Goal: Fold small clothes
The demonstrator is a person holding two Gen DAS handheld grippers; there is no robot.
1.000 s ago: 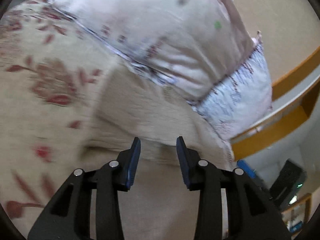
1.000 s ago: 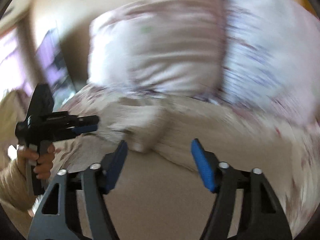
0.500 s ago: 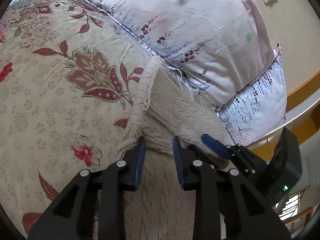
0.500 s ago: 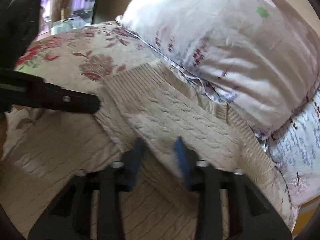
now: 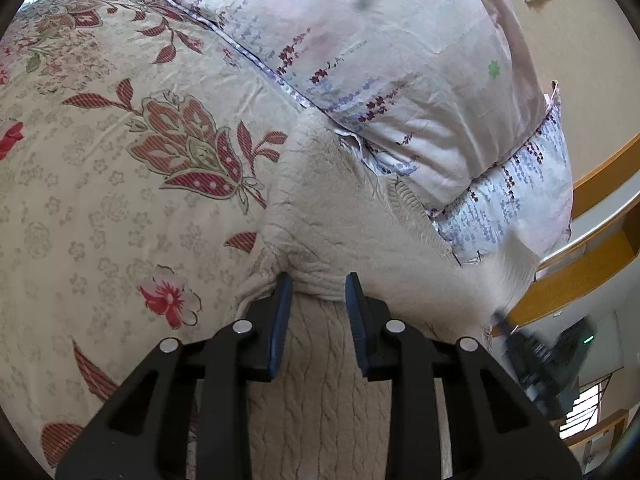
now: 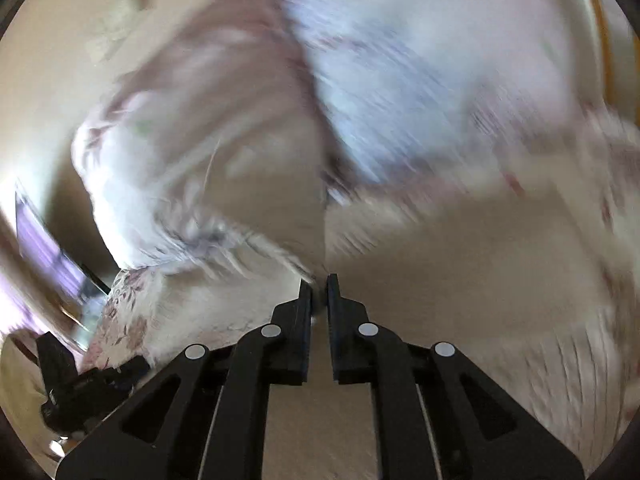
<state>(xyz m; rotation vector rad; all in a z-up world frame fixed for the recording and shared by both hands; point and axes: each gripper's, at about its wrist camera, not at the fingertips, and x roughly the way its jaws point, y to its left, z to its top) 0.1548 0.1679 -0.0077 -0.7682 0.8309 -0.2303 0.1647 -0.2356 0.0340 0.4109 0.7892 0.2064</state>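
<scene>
Floral bedding (image 5: 100, 208) covers the bed, with two pillows stacked at its 1 o'clock side: one pink pillow (image 5: 380, 52) above one lavender-print pillow (image 5: 516, 196). One cream cable-knit sweater (image 5: 344, 216) lies against them, a fold turned over its lower part. The left gripper (image 5: 318, 296) stands narrowly parted around that folded edge. The right gripper (image 6: 319, 294), in a blurred view, is nearly closed, pinching cream knit that trails from its tips.

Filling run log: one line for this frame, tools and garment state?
left tool: open at sweater fold edge | right tool: shut on sweater, view blurred | sweater on floral bedspread by pillow
</scene>
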